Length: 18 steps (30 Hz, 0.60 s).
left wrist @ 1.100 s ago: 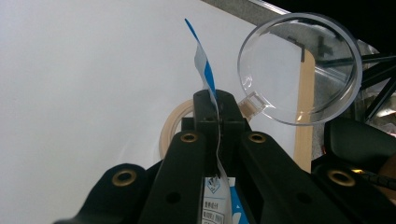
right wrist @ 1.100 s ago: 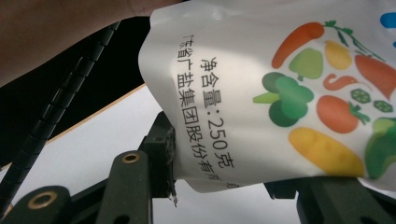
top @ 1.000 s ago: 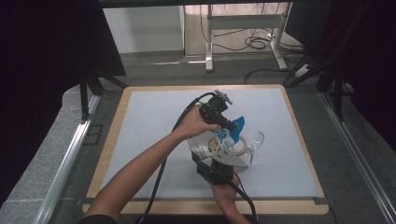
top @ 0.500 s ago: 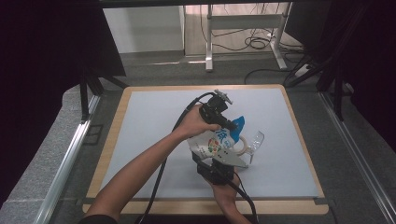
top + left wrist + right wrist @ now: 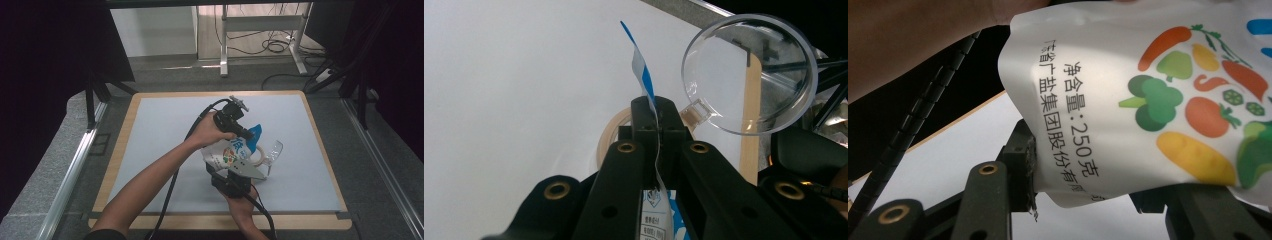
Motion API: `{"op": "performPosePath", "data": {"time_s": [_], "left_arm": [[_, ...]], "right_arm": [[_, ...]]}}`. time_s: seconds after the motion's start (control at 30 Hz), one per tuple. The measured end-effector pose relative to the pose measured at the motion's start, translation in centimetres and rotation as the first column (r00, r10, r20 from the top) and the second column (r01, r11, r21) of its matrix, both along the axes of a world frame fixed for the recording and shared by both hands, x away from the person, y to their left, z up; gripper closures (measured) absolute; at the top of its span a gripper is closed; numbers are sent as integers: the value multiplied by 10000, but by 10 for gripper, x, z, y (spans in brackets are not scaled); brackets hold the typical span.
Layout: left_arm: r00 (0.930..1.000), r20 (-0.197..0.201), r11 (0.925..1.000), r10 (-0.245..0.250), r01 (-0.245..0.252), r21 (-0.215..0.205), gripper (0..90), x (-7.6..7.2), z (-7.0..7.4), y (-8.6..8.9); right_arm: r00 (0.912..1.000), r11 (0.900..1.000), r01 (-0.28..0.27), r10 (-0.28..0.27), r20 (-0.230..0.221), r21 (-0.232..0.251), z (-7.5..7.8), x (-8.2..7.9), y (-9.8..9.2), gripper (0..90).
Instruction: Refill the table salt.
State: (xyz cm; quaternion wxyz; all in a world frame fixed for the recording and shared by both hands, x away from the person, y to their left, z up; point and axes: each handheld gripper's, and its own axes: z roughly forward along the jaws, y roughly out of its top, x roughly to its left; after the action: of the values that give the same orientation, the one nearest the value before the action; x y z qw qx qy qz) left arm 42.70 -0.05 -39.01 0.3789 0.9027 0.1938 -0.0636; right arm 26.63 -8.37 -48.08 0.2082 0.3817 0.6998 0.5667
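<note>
Stillness was all that could be read between the earlier high views and this one: nothing was seen to have shifted, and both hands and the pouch (image 5: 231, 152) were found where they had been. The work was therefore judged to be paused in a two-handed hold, probably just ahead of the pouch being tipped or opened; no progress could be credited.

The pouch was held above the middle of the grey mat (image 5: 160, 125), slightly toward its right edge. The left gripper (image 5: 657, 117) was seen clamped tight on the thin blue-and-white top seam, the jaws pressed together on it. The right gripper (image 5: 231, 176) was seen closed on the pouch's lower end, the jaws partly apart around its bulk, the left one pressed into the printed side.

Beyond the seam, a clear round container (image 5: 748, 72) lay toward the mat's right edge, with a tape ring (image 5: 610, 142) partly hidden behind the left gripper's jaws. Whether the container's mouth faced the pouch could not be made out. The pouch's top corner was cut off in the right gripper view, and whether the seam had been torn could not be told.
</note>
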Motion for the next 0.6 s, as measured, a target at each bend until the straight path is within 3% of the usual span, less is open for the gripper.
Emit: {"op": "performPosePath", "data": {"time_s": [0.6], "left_arm": [[10000, -8, 10000, -39, 39, -6, 900, 1, -1, -1]], "right_arm": [[10000, 9999, 21, -20, -89, 124, 1, 1, -1, 544]]}}
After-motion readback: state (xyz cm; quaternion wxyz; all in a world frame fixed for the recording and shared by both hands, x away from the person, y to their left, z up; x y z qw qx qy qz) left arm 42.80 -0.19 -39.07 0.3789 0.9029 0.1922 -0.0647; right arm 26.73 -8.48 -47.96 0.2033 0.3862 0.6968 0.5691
